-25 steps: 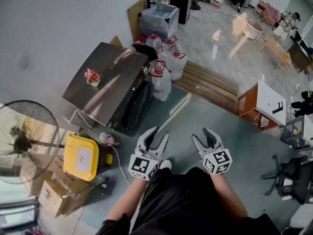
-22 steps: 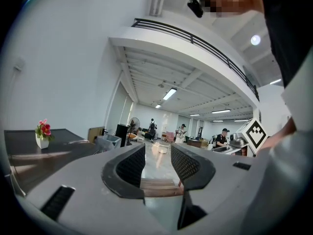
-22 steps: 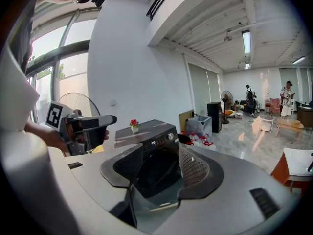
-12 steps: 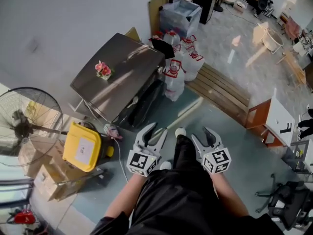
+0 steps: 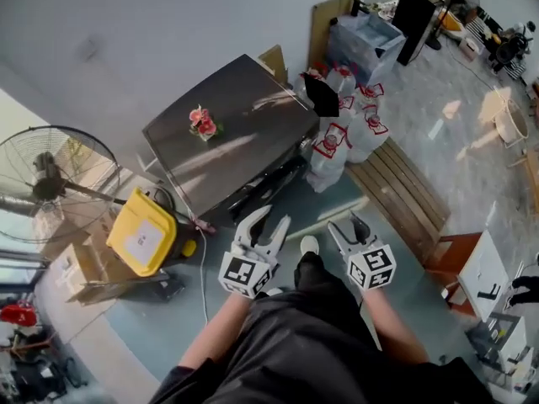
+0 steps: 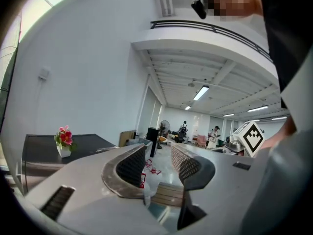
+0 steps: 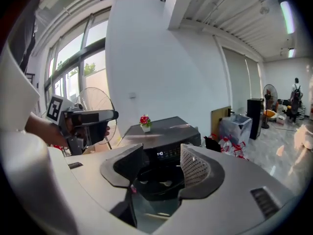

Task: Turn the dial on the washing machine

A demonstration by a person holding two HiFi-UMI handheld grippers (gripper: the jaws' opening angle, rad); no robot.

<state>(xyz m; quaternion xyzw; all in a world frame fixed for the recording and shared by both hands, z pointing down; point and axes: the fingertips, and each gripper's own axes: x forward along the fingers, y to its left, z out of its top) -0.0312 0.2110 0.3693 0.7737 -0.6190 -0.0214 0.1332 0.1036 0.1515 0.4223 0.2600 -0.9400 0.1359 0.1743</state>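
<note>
Grey-green floor is running up to a white wall, and along it, from the left, one round fan (image 5: 49,183) is standing beside one yellow case (image 5: 145,232). One dark washing machine (image 5: 232,133) is sitting next, carrying one small flower pot (image 5: 202,124) on its flat lid. Its front panel is facing the person, though I cannot make out the dial. Two grippers are hanging over the floor just short of the machine, touching nothing. The left gripper (image 5: 271,219) is holding its jaws apart and empty, and the right gripper (image 5: 346,223) is doing likewise. At least four red-labelled jugs (image 5: 335,141) are crowding the machine's right side, with one wooden pallet (image 5: 406,188) lying beyond.
</note>
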